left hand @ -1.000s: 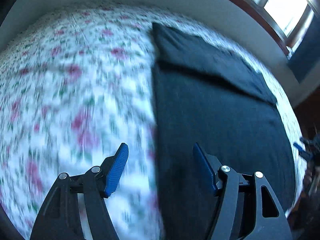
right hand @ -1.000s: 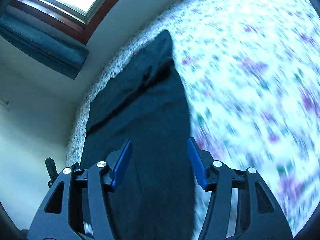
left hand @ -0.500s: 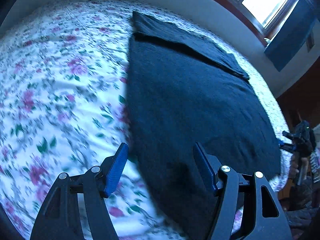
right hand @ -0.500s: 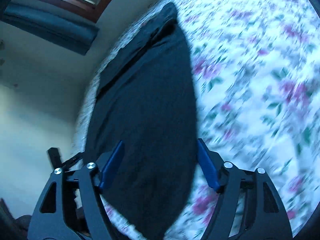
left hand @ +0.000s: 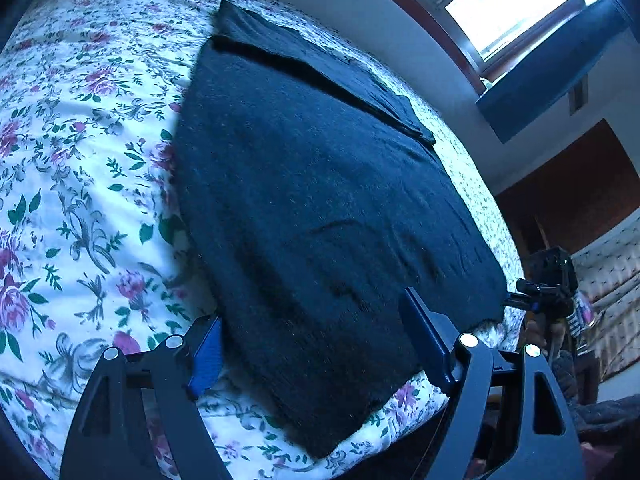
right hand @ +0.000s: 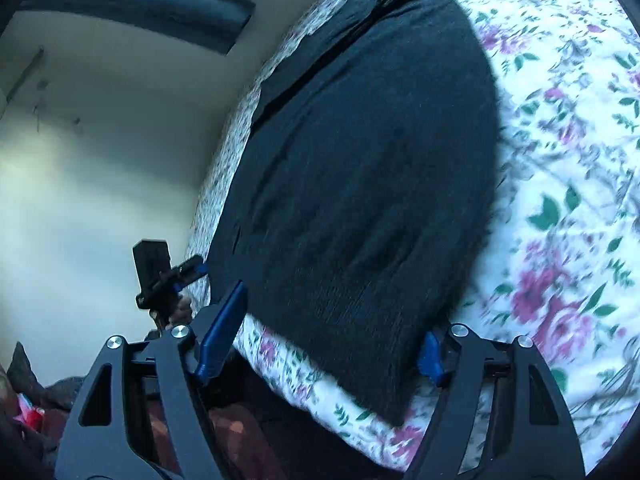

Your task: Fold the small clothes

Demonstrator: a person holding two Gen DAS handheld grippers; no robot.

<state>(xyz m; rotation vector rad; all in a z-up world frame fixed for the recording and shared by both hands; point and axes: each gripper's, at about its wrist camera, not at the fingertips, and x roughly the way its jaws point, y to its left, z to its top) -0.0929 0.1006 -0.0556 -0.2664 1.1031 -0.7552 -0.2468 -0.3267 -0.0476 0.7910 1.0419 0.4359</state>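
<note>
A bed covered by a white floral sheet (left hand: 72, 184) with pink roses and green leaves fills the room. Behind it stands a pale wall (left hand: 360, 4). A bright window (left hand: 508, 4) with a dark wood frame lets in daylight, above a blue blind (left hand: 552, 80).

I am in a bedroom in a home. A big bed (left hand: 80, 208) fills most of the picture, with a white sheet full of pink flowers and green leaves. A dark cloth (left hand: 320, 208) lies spread flat on it. At the upper right there is a window (left hand: 516, 4) with a brown wooden frame and bright daylight. A plain pale wall (right hand: 80, 168) fills the left side of my other view.
</note>
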